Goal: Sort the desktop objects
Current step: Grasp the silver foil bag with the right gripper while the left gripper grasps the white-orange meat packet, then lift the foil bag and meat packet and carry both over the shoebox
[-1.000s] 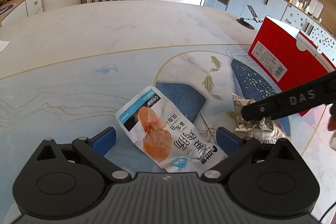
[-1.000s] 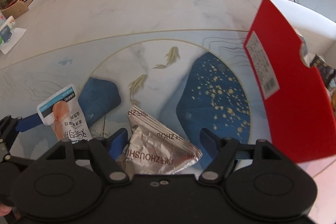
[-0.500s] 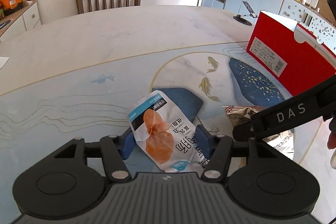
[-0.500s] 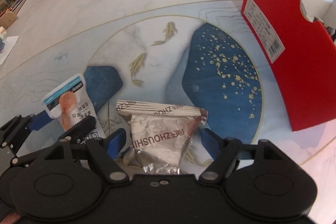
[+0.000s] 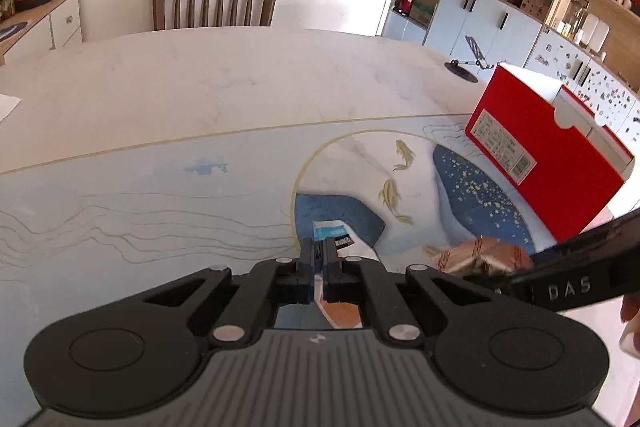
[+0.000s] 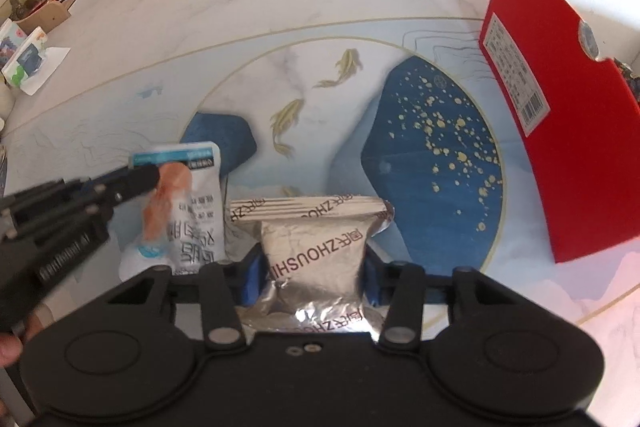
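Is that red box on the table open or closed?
Open. The left view shows the red box with no lid, its pale inside visible past the top rim.

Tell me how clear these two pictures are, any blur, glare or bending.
Left wrist view: sharp, but the fisheye bows the table edge; the wall behind the chair is washed out by bright light. Right wrist view: the left tool and white snack packet are smeared by motion blur; the silver packet reads clearly, with glare low on its foil.
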